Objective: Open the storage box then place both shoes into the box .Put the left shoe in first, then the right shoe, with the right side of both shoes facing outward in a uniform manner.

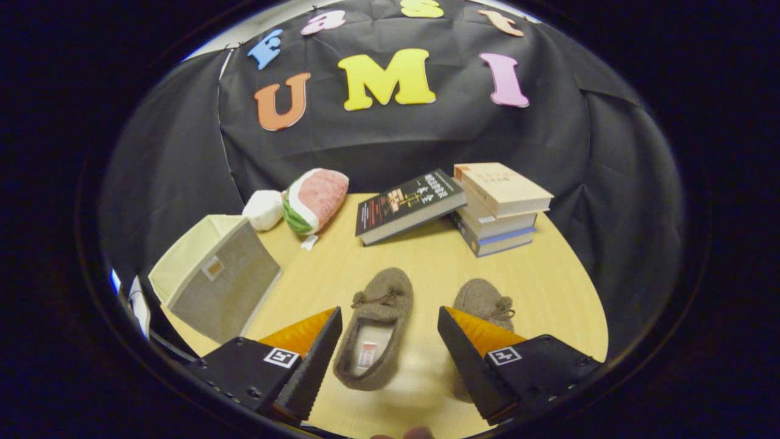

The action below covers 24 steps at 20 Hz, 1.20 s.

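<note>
The gripper (390, 329) hangs above the wooden table (548, 274) with its fingers spread wide apart, nothing between the pads, nothing touched.

Taking the left shoe (376, 329) as the reference: it is a brown fuzzy slipper with a small bow, lying sole-down in the gap between the fingers, toe pointing away, the opening and a small label inside it showing. Its heel sits nearest the fingers; the left finger runs just beside its heel edge. The right shoe (484, 300) lies to the right of it, apart from it, toe also pointing away; its rear half is hidden behind the right finger, so only the toe and bow can be made out.

To the left of the left shoe and a little further back stands the storage box (219, 283), a grey and cream fabric cube, tilted, with its opening turned up and away. Its near corner is cut off by the left finger, and its inside cannot be seen.

Beyond the left shoe a dark book (409, 204) leans against a stack of books (499, 210). Further back on the left lie a watermelon-slice plush (315, 200) and, touching it, a white soft object (263, 209) of uncertain kind.
</note>
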Each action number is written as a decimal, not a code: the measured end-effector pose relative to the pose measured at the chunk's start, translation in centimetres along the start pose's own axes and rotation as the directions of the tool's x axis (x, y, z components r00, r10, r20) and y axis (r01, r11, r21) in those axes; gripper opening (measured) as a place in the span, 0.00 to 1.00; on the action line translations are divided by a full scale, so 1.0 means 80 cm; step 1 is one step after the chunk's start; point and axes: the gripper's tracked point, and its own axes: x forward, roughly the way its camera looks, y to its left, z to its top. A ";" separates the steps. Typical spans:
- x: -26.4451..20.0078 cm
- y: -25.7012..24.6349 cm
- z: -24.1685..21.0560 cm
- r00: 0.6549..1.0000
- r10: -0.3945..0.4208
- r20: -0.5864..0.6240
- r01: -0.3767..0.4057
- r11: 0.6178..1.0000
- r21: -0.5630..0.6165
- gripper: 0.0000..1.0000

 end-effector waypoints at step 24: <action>0.073 0.007 -0.029 0.972 0.058 -0.227 0.033 0.926 0.377 0.00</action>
